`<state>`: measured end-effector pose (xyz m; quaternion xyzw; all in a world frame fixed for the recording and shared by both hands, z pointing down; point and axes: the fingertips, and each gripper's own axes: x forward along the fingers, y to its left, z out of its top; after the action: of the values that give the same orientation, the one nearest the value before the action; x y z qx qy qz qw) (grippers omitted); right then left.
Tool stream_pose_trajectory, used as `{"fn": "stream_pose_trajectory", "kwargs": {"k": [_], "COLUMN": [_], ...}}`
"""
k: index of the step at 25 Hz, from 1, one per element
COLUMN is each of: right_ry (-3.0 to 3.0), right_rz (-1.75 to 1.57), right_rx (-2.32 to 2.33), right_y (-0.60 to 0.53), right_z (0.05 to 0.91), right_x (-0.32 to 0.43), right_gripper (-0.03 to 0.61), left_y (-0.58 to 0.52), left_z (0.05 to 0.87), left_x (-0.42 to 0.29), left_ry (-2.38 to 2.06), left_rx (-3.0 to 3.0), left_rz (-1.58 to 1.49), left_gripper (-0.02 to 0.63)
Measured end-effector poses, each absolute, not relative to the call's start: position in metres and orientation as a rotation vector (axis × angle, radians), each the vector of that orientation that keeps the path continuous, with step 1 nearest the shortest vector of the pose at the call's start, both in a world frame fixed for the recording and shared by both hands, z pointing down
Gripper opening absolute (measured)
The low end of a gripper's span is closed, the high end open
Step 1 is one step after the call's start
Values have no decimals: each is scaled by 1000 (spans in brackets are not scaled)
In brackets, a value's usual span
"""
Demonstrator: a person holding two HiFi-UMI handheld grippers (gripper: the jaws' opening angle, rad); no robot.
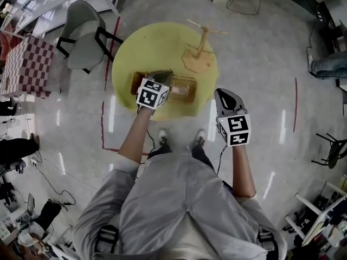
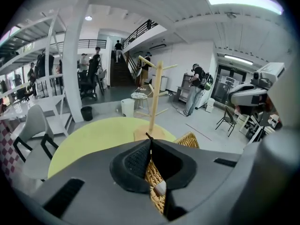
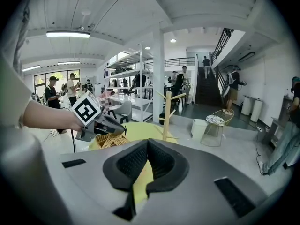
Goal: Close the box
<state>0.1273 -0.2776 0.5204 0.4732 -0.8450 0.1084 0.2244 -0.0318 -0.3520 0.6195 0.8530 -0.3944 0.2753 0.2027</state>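
A wicker box [image 1: 183,89] sits near the front edge of the round yellow table [image 1: 146,47]. My left gripper [image 1: 162,76] is over the box's left half. In the left gripper view, my left gripper [image 2: 150,142] is shut on the thin wicker lid [image 2: 153,184], which runs between the pads, and more wicker [image 2: 191,139] shows past the jaw. The right gripper view shows that gripper [image 3: 110,124] just above the box [image 3: 108,140]. My right gripper [image 1: 226,96] hangs over the floor, right of the table. Its jaws [image 3: 147,144] are shut with nothing between them.
A wooden peg stand [image 1: 200,50] rises at the table's back right, behind the box. A grey chair [image 1: 84,34] and a checkered table [image 1: 27,66] stand to the left. Red tape lines mark the floor. People stand far off in the hall.
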Motion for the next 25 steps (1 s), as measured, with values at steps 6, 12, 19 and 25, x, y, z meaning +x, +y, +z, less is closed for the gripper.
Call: {"fn": "stream_pose_trajectory", "kwargs": {"k": [6,12,19,25], "right_ry": [-2318,-2297,-2282,-2297], "right_rz": [312,331,334,306], "right_rx": [1310,1314,1325,1347], "right_y": [-295,-303,-305,-303], "right_z": [526,530,531,520], "right_x": [127,131,138,145], "right_gripper": [23,23,23,23], "left_y": [-376,-385,-391,-384], "left_z": [659,688,708,699], "left_x": [-29,-24,-21,-23], "left_ry": [-1071,-1035,-1022,-1037], "left_rx": [2315,2249,2213,2234], "left_rz": [820,859,931,906], "left_gripper": [34,34,35,126]}}
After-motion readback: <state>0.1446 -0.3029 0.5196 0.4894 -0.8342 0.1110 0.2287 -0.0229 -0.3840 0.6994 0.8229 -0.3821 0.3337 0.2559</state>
